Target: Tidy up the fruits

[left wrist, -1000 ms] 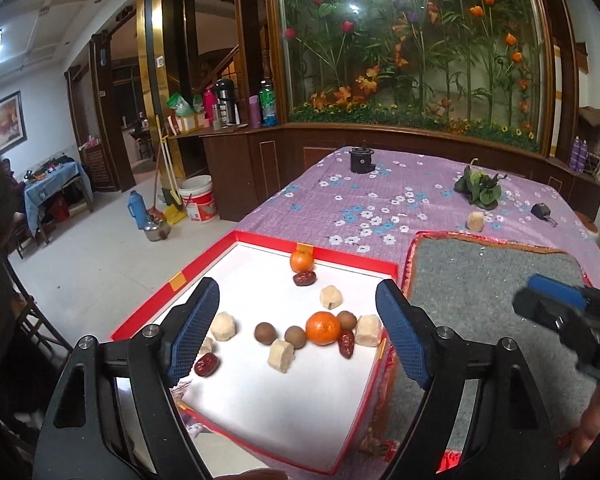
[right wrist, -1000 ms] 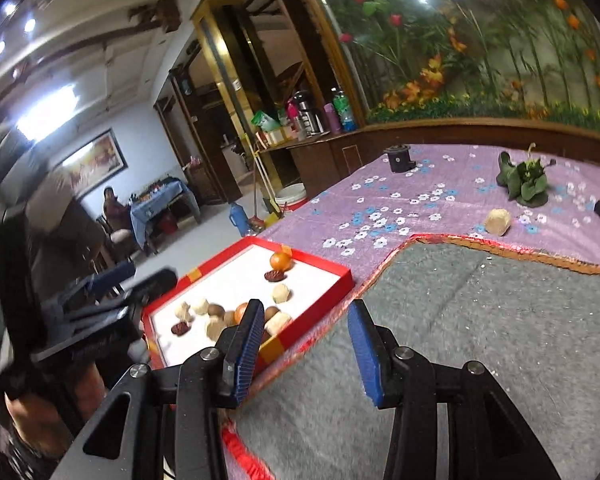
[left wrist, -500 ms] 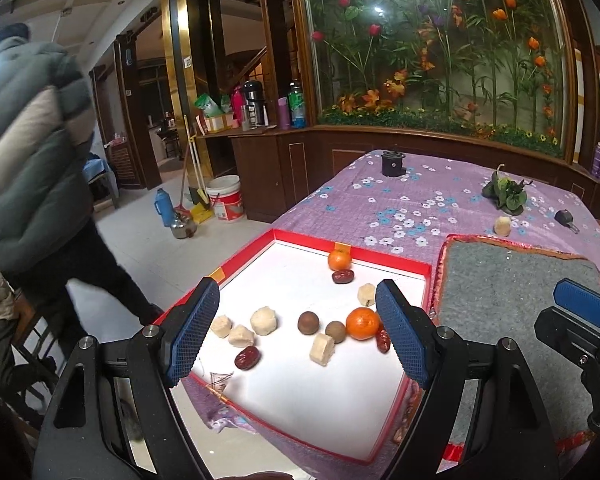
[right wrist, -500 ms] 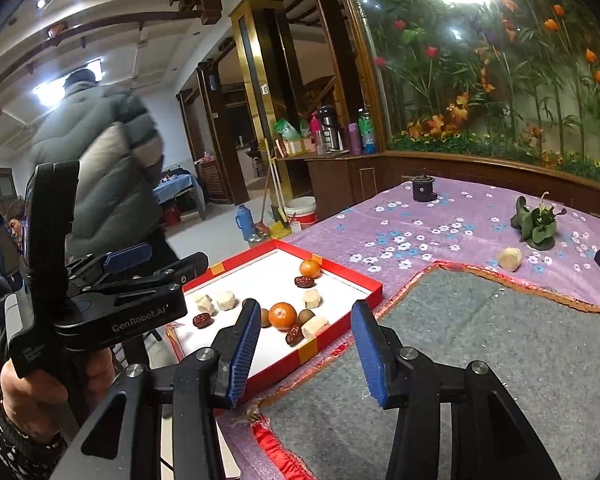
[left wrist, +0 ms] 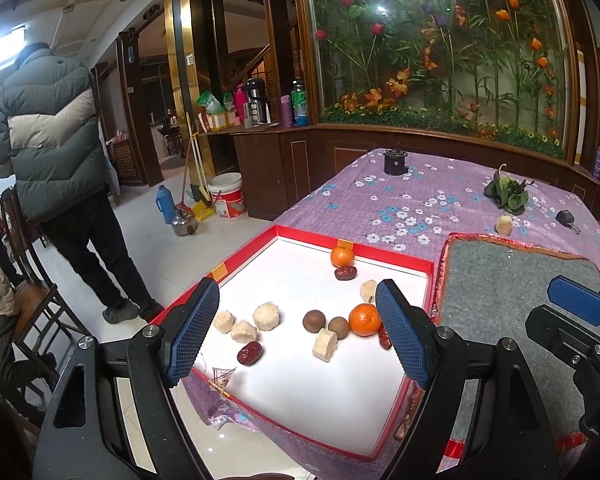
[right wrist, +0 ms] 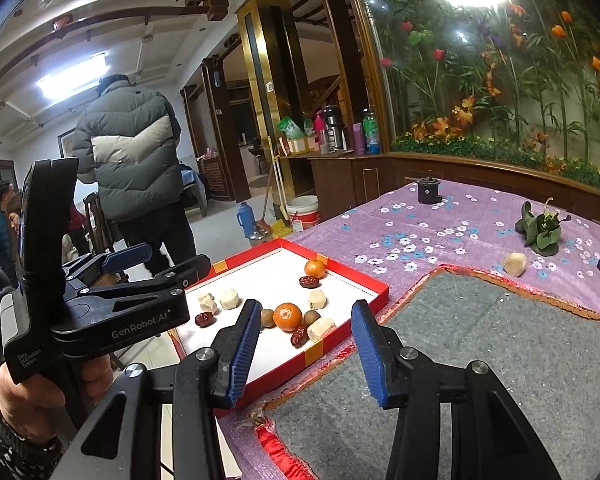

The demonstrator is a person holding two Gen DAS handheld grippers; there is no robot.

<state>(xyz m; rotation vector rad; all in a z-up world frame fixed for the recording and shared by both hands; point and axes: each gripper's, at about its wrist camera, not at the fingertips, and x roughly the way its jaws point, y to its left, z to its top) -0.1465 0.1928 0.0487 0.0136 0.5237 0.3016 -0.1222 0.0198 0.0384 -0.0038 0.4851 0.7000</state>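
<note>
A red-rimmed white tray [left wrist: 380, 258] holds two oranges [left wrist: 365, 319], two brown round fruits [left wrist: 313, 321], three red dates [left wrist: 250, 353] and several pale chunks [left wrist: 266, 315]. My left gripper [left wrist: 298, 332] hovers open above the tray's near half, with nothing between its pads. The right wrist view shows the same tray [right wrist: 364, 282] and its orange [right wrist: 287, 316] ahead and to the left. My right gripper [right wrist: 306, 350] stands open and empty over the tray's right rim and the grey mat [right wrist: 500, 344]. Each gripper shows in the other's view: right gripper [left wrist: 580, 308], left gripper [right wrist: 120, 304].
A pale chunk [left wrist: 504, 224] lies on the purple flowered tablecloth [left wrist: 400, 200] beyond the mat [left wrist: 512, 280], near a green plant piece [left wrist: 506, 194] and a black cylinder [left wrist: 395, 161]. A person in a puffer jacket [left wrist: 48, 140] stands left of the table by a chair [left wrist: 24, 280].
A person in a puffer jacket has walked into view on the left and stepped farther from the table. The right gripper's view has rolled level and swung toward the tray. No fruit has moved.
</note>
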